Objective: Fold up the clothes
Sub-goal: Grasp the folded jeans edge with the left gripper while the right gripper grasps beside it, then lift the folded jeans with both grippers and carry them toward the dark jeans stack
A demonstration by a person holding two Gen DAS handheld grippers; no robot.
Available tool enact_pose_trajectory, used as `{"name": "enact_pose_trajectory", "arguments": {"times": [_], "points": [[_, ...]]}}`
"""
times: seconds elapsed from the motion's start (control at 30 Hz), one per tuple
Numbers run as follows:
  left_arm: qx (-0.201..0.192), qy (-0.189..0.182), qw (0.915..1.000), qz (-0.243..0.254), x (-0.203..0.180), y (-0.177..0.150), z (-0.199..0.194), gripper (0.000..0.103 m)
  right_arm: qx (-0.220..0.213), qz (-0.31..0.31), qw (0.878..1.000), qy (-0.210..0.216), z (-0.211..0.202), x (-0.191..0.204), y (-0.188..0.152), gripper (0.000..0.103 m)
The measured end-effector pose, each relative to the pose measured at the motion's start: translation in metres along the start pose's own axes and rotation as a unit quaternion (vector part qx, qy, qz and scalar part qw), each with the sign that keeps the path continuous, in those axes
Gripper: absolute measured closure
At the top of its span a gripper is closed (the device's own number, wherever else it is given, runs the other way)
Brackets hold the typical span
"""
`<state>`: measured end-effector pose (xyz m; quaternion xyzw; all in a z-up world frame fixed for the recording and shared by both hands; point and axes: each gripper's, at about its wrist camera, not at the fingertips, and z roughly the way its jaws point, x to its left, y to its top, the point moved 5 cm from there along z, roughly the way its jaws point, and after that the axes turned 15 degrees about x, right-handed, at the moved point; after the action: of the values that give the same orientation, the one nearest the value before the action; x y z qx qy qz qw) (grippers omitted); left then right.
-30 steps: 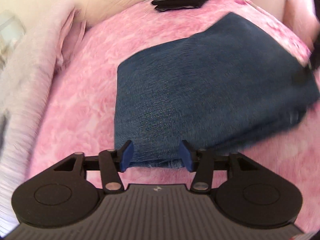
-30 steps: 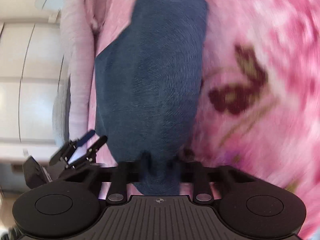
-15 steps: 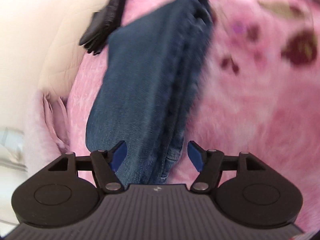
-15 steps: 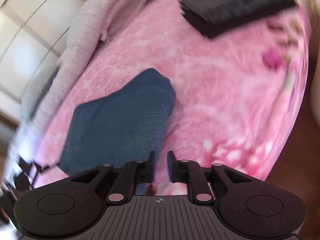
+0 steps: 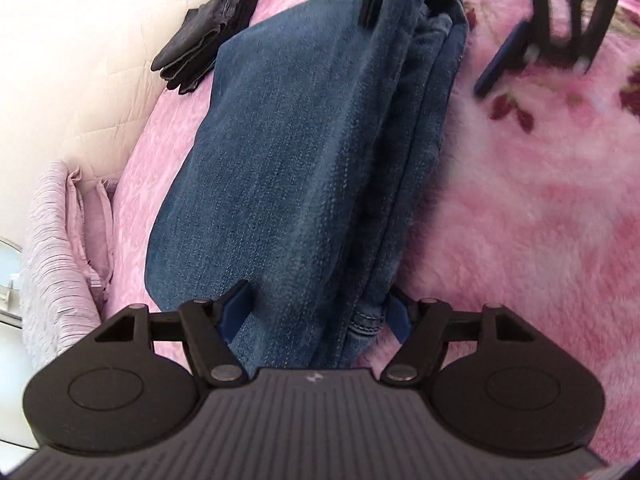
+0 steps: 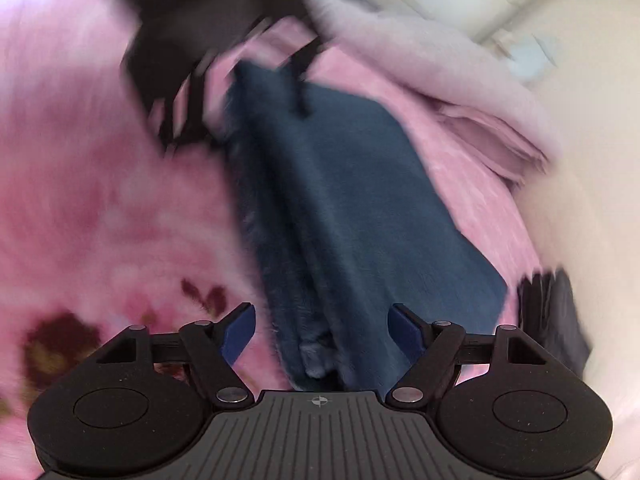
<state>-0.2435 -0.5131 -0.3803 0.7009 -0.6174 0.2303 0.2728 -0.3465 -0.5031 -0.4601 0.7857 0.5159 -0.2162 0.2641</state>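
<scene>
Folded blue jeans (image 5: pixel 288 168) lie lengthwise on the pink fluffy blanket (image 5: pixel 520 220). My left gripper (image 5: pixel 318 314) straddles their near end; its jaws are opening, the stacked layers fill the gap, and I see no squeeze. At the far end my right gripper (image 5: pixel 436 28) hangs blurred, one finger over the denim, the other over the blanket. In the right wrist view the jeans (image 6: pixel 360 208) run away from my right gripper (image 6: pixel 322 332), whose jaws are opening wide over the jeans' end without gripping. The left gripper (image 6: pixel 240 120) is a dark blur beyond.
A folded black garment (image 5: pixel 208 40) lies beside the jeans' far end, against a white padded surface (image 5: pixel 80 60); it also shows as a dark blur (image 6: pixel 552 312). Lilac bedding (image 5: pixel 56 260) is bunched along the blanket's edge. The blanket carries dark red flower prints (image 5: pixel 512 108).
The right gripper let go of the jeans, opened wide and swung round to face them from the far end. The left gripper rolled, opened wider and moved in over the jeans' near end.
</scene>
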Motion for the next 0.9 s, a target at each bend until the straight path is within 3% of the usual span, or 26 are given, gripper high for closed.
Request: {"name": "enact_pose_trajectory", "arguments": {"times": [0.03, 0.07, 0.1, 0.23, 0.3, 0.37, 0.4, 0.43, 0.47, 0.57, 0.67, 0.7, 0.8, 0.9], "points": [[-0.004, 0.0, 1.0, 0.0, 0.0, -0.001, 0.0, 0.035, -0.009, -0.017, 1.0, -0.011, 0.005, 0.003, 0.002, 0.028], [-0.004, 0.005, 1.0, 0.001, -0.002, 0.001, 0.0, 0.036, -0.012, -0.021, 1.0, -0.014, 0.009, 0.002, 0.004, 0.036], [-0.004, 0.01, 0.9999, 0.002, -0.004, 0.003, 0.0, 0.035, -0.007, -0.011, 1.0, -0.004, 0.012, -0.004, 0.005, 0.055], [-0.004, 0.057, 0.9975, 0.041, -0.014, 0.004, 0.003, 0.033, -0.011, 0.039, 0.998, 0.055, -0.002, -0.036, 0.01, 0.071], [-0.003, 0.091, 0.9932, 0.072, -0.019, 0.005, 0.007, 0.024, -0.014, 0.063, 0.996, 0.068, -0.015, -0.054, 0.014, 0.073], [0.009, 0.116, 0.9898, 0.083, -0.016, 0.007, 0.014, 0.027, -0.015, 0.074, 0.995, 0.071, -0.023, -0.069, 0.018, 0.073], [0.015, 0.127, 0.9879, 0.088, -0.014, 0.007, 0.018, 0.034, -0.015, 0.077, 0.994, 0.074, -0.024, -0.075, 0.02, 0.073], [0.02, 0.128, 0.9888, 0.074, -0.007, 0.008, 0.021, 0.056, -0.015, 0.077, 0.994, 0.079, -0.025, -0.077, 0.02, 0.072], [0.021, 0.101, 0.9932, 0.054, 0.002, 0.009, 0.022, 0.06, -0.015, 0.077, 0.993, 0.084, -0.028, -0.077, 0.02, 0.072], [0.022, 0.044, 0.9986, 0.018, 0.021, 0.01, 0.021, 0.064, -0.007, 0.071, 0.994, 0.079, -0.029, -0.067, 0.017, 0.072], [0.019, 0.01, 0.9998, -0.005, 0.036, 0.009, 0.02, 0.066, 0.001, 0.059, 0.997, 0.057, -0.023, -0.047, 0.016, 0.043], [0.018, 0.002, 0.9998, -0.012, 0.041, 0.009, 0.019, 0.066, -0.008, 0.044, 0.998, 0.042, -0.023, -0.036, 0.016, 0.029], [0.015, -0.022, 0.9991, -0.032, 0.052, 0.008, 0.017, 0.066, -0.024, -0.014, 1.0, -0.01, -0.017, -0.004, 0.019, 0.026], [0.015, -0.031, 0.9989, -0.032, 0.059, 0.011, 0.018, 0.066, 0.008, -0.064, 0.995, -0.08, 0.012, 0.007, 0.016, 0.027]]}}
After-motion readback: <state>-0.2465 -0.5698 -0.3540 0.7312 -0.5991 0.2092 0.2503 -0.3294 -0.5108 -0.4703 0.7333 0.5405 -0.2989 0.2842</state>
